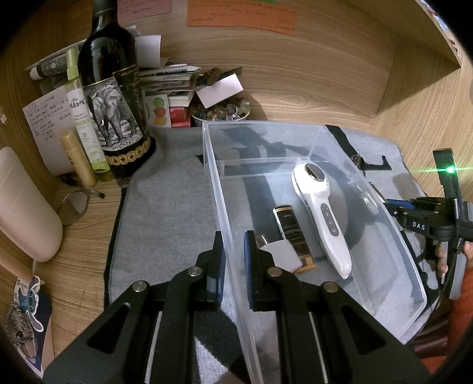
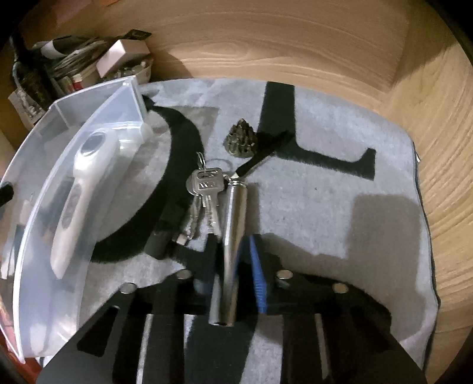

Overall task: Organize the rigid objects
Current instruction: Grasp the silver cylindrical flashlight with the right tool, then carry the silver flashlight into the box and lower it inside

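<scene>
Beside the clear bin (image 2: 44,183), your right gripper (image 2: 233,254) clamps the metal tube (image 2: 233,224) with its keys (image 2: 207,192); left gripper (image 1: 235,251) pinches the bin wall. White device (image 1: 322,212) and lighter (image 1: 288,224) binned; pinecone-like piece (image 2: 241,138) remains.

The handwriting on the orange note (image 1: 241,17) is too small to read, and the frame's top edge cuts it off. The wine bottle (image 1: 113,97) loses its neck there too. In the right wrist view, the clear bin's (image 2: 38,189) contents blur behind its wall.
</scene>
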`<state>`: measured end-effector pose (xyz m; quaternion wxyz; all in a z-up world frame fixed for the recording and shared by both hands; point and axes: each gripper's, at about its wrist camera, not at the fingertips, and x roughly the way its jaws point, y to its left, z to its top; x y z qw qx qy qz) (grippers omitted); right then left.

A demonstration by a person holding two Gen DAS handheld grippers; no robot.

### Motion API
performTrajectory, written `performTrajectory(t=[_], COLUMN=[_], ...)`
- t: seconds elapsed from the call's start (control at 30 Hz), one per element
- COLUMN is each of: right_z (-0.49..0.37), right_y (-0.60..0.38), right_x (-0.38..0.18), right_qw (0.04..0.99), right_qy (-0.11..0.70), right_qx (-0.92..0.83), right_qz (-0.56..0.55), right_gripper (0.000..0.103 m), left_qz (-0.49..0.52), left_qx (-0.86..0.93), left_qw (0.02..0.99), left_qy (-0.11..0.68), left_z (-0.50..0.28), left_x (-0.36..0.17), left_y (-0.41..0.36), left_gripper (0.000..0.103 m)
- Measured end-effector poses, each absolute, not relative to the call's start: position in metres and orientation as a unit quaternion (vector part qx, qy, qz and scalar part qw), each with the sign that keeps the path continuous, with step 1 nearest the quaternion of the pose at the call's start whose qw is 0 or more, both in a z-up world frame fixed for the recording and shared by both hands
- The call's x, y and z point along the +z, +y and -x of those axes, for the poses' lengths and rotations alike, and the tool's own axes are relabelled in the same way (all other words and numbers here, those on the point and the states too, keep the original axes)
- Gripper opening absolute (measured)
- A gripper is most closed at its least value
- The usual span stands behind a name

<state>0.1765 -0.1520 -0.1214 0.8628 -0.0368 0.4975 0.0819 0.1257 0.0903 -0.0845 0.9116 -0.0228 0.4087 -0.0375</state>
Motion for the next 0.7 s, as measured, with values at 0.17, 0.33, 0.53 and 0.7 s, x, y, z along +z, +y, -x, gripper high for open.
performTrajectory(t=[0.17,0.33,0.53,0.7], right_z=[-0.171,-0.161,-0.15,-0.148], right_y=[-0.152,-0.157,-0.154,-0.14], right_x=[-0.112,-0.092,-0.056,-0.033], right_qw=[0.869,0.883,0.906,0.92], right_qy=[0.488,0.462,0.414,0.376], right_qx=[0.079,0.076,0.087,0.105], right_qz=[0.028,0.023,0.025,0.039], right_gripper=[0.014,0.014,0.014,0.014], left_qz=[0.023,0.022,0.022,0.023], left_qx=[-0.038,-0.037,-0.037,-0.037], left_qw=[0.912,0.912,0.912,0.912], left_qy=[0.409,0.408,0.408,0.408], left_z=[-0.126,-0.126,-0.126,-0.126], left_x=[-0.085,-0.085,-0.085,-0.085], left_y=[0.091,0.091,0.09,0.09], left_gripper=[0.01,0.01,0.01,0.01])
